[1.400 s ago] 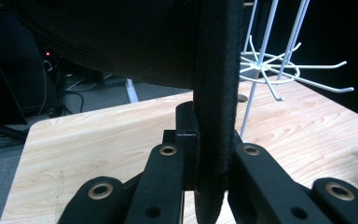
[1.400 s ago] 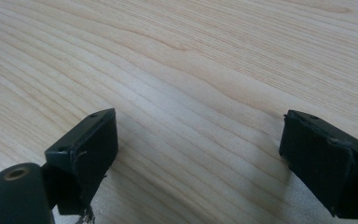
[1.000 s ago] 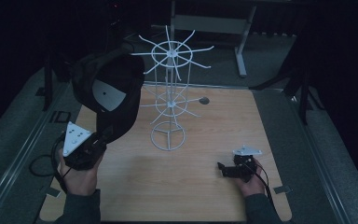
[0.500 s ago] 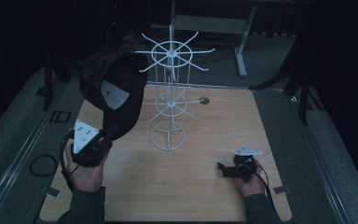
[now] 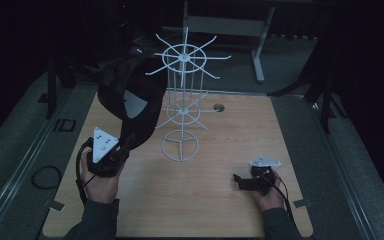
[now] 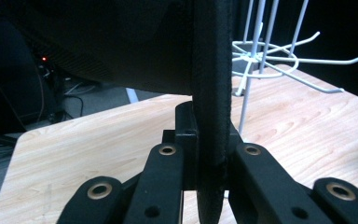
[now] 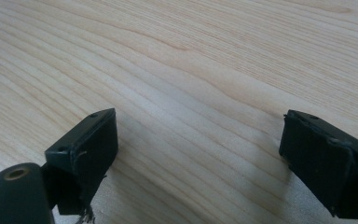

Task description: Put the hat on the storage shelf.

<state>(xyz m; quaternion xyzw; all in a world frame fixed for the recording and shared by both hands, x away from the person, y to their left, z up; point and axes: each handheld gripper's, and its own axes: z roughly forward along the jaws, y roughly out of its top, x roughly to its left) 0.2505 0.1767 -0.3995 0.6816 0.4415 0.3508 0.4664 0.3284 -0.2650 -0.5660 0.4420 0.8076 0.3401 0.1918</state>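
A black cap [image 5: 130, 100] with a white label inside hangs in the air at the left of the white wire rack [image 5: 181, 107]. My left gripper [image 5: 122, 150] is shut on the cap's brim [image 6: 210, 93], which stands on edge between the jaws in the left gripper view. The rack's hooks [image 6: 298, 60] show just behind the cap there. My right gripper [image 5: 237, 181] rests low on the wooden table [image 5: 240, 135] at the front right, open, its jaws wide apart over bare wood [image 7: 191, 93] with nothing between them.
The rack stands on a round wire base [image 5: 180, 147] near the table's middle. A small round hole [image 5: 218, 107] sits in the table behind it. A cable loop [image 5: 45, 176] lies on the grey floor at the left. Dark stands and a desk frame [image 5: 260, 45] are beyond the far edge.
My left gripper has carried the cap to the right, closer to the rack. The right gripper has stayed put.
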